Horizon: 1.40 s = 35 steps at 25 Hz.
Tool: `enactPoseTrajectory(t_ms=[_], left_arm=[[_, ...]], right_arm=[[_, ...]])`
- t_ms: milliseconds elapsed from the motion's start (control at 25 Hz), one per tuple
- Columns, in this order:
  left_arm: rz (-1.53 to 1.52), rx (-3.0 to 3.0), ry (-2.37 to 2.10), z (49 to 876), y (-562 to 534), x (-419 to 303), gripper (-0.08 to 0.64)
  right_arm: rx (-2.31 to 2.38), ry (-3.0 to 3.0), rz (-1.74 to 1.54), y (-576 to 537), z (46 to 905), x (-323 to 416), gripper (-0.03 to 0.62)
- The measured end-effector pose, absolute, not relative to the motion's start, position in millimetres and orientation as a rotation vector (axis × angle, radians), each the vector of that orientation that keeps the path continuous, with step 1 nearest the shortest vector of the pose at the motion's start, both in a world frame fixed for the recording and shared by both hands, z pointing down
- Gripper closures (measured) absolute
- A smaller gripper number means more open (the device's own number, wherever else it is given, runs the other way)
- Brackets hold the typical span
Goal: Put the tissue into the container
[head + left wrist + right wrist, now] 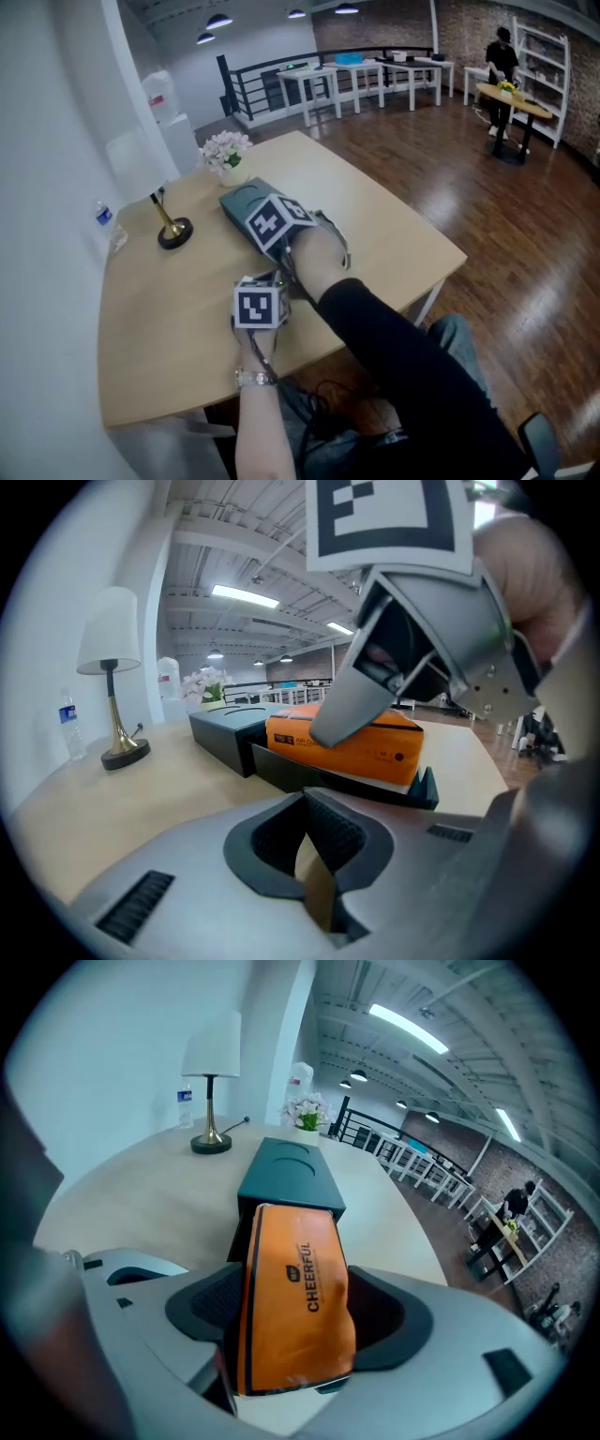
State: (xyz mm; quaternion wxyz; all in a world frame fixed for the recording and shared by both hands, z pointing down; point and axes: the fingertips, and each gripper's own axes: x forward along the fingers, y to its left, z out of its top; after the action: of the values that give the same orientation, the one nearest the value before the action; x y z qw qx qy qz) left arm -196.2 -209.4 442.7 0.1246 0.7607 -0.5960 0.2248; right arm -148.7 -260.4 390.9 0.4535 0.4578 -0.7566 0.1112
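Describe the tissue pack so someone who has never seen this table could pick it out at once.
On the light wooden table, find the dark box-shaped container. At its open end is the tissue pack, gripped between the jaws of the right gripper. It is the only bright orange thing there, a soft pack printed CHEERFUL in black.

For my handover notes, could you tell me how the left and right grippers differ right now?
The right gripper grips the orange plastic-wrapped tissue pack; the left gripper holds nothing. The right's jaws stand wide apart, the left's are together. Both face the dark teal rectangular container.
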Motion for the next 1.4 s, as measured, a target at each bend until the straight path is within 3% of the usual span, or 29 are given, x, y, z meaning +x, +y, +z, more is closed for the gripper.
enactPoseTrajectory(t_ms=[360, 640, 680, 760, 840, 880, 1040, 1400], left_arm=[[0.685, 2.200, -1.765, 443.1, -211.4, -199.8, 0.558], [0.685, 2.156, -1.804, 442.4, -208.4, -203.5, 0.558], [0.668, 2.145, -1.814, 442.5, -207.0, -205.5, 0.558], [0.616, 2.127, -1.842, 440.6, -205.1, -210.1, 0.558], [0.578, 2.104, -1.874, 438.0, -204.5, -213.4, 0.558], [0.566, 2.088, -1.892, 437.0, -204.4, -214.9, 0.558], [0.507, 2.021, -1.966, 432.9, -203.2, -220.4, 0.558], [0.416, 1.975, -2.031, 426.9, -197.7, -226.4, 0.560]], right_arm=[[1.191, -2.171, 0.209, -282.0, 313.9, -116.1, 0.229], [1.095, -2.388, 0.265, -279.0, 332.7, -61.6, 0.232], [1.097, -2.408, 0.270, -279.7, 338.6, -53.7, 0.245], [1.138, -2.422, 0.251, -288.2, 352.3, -34.3, 0.407], [1.148, -2.448, 0.242, -296.4, 367.1, -21.9, 0.476], [1.142, -2.463, 0.237, -299.3, 374.5, -18.4, 0.540], [1.111, -2.501, 0.234, -306.9, 404.2, -10.4, 0.592], [1.071, -2.573, 0.255, -306.3, 423.5, -14.6, 0.592]])
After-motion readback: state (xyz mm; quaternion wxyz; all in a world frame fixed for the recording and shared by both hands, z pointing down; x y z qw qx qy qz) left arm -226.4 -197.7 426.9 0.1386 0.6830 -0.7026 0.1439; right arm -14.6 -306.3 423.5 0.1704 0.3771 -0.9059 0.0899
